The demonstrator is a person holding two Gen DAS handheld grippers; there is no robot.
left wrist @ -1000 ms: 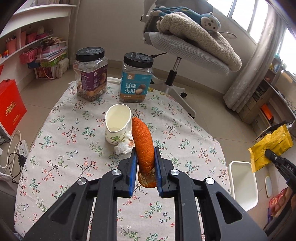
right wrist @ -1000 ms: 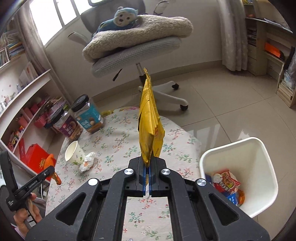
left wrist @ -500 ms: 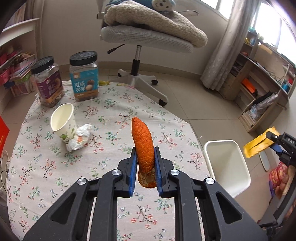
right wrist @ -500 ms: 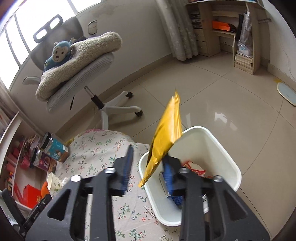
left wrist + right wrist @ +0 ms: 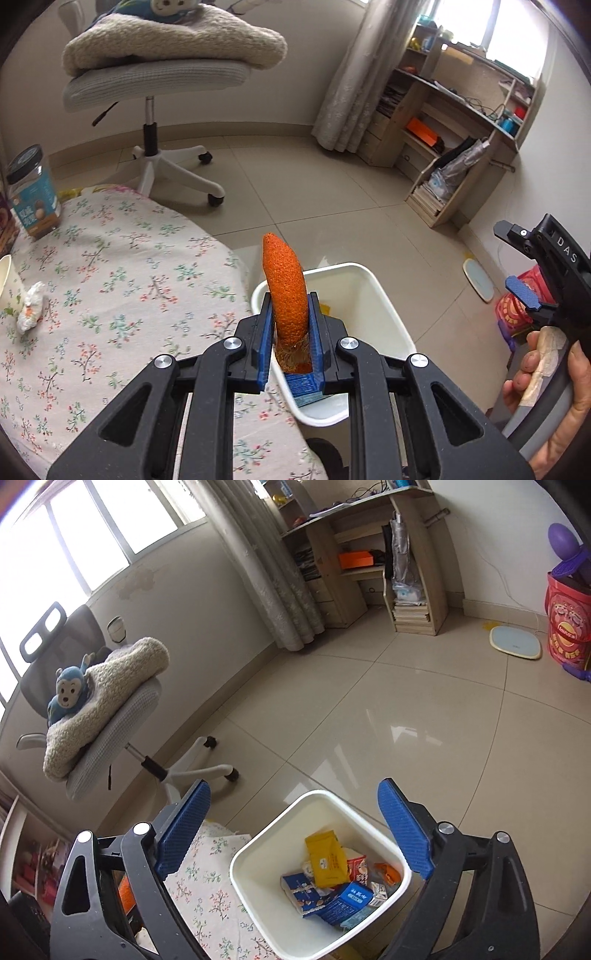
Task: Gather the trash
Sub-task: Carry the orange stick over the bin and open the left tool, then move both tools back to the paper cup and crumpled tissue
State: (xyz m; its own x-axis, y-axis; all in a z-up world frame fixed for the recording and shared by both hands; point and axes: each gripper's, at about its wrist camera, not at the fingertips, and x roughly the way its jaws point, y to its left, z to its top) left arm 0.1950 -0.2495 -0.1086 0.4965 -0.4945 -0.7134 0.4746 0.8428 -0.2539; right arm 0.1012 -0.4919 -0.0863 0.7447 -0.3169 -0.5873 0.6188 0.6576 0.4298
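An orange peel (image 5: 286, 291) is clamped between the blue pads of the left gripper (image 5: 289, 332). Its long axis runs along the fingers and away from the camera, so that the tapered tip points up and forward in the left wrist view, with a slight lean to the left, while the frayed, paler end sits down between the jaws. The peel is held in the air over the near rim of a white bin (image 5: 373, 291) that stands on the tiled floor just beside the edge of a table with a flowered cloth (image 5: 122, 280).

The jaws of the right gripper (image 5: 295, 830) are spread wide with nothing between them; they have just been opening. A yellow packet (image 5: 327, 860) lies in the bin (image 5: 243, 882) on top of blue cartons and other wrappers, its long axis running roughly from the far side of the bin towards the near side.

A second ago the yellow packet was pinched upright in the right gripper above the table; half a second ago it was slipping out over the bin. The peel's grip and pose within the left jaws are unchanged, but the scene behind it has shifted: it was seen over the middle of the table, near a paper cup (image 5: 7, 284) and a crumpled tissue (image 5: 31, 310), and these are now at the far left edge, with the bin directly beneath. A hand (image 5: 546, 384) on the right gripper's handle is seen at the right edge of the left wrist view.
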